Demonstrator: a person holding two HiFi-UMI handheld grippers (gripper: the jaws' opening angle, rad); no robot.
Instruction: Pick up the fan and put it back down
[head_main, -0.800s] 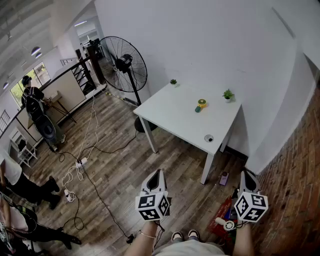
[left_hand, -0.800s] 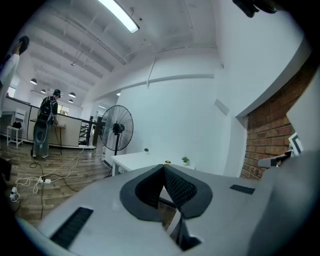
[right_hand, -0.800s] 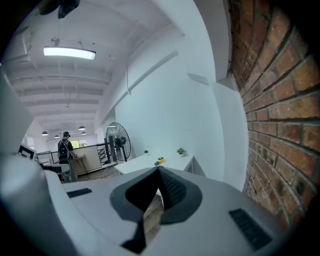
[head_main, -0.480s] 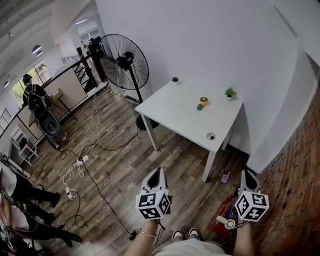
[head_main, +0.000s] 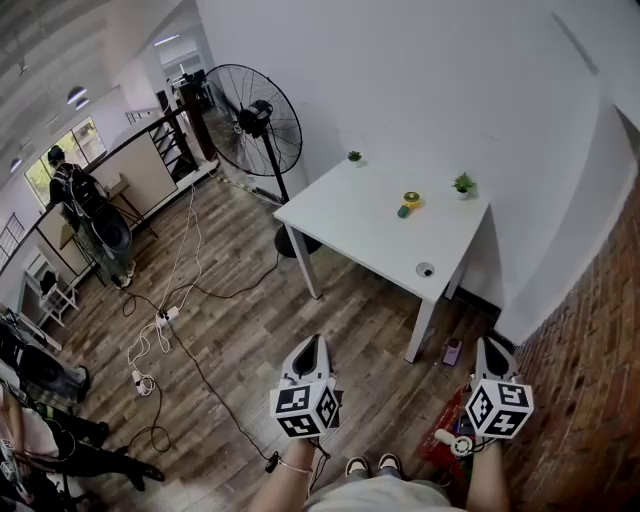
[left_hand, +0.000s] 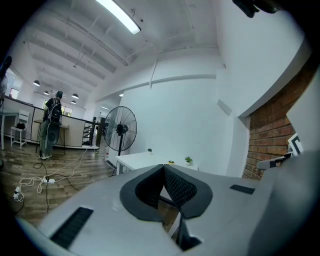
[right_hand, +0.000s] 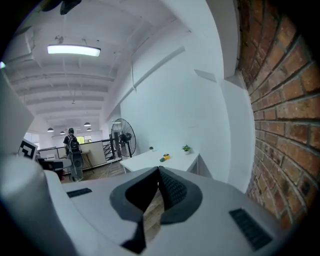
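A small yellow and green hand fan lies on the white table, toward its far side. It also shows tiny in the left gripper view and the right gripper view. Both grippers hang low over the wooden floor, well short of the table. My left gripper is shut, its black pads meeting at the tip with nothing between them. My right gripper is also shut and empty.
A tall black pedestal fan stands left of the table. Two small potted plants and a round object sit on the table. Cables trail across the floor. A person stands far left. A brick wall runs along the right.
The view has shifted slightly, so the table sits a little further right and up. The people at left have moved. Both grippers stay shut and almost still.
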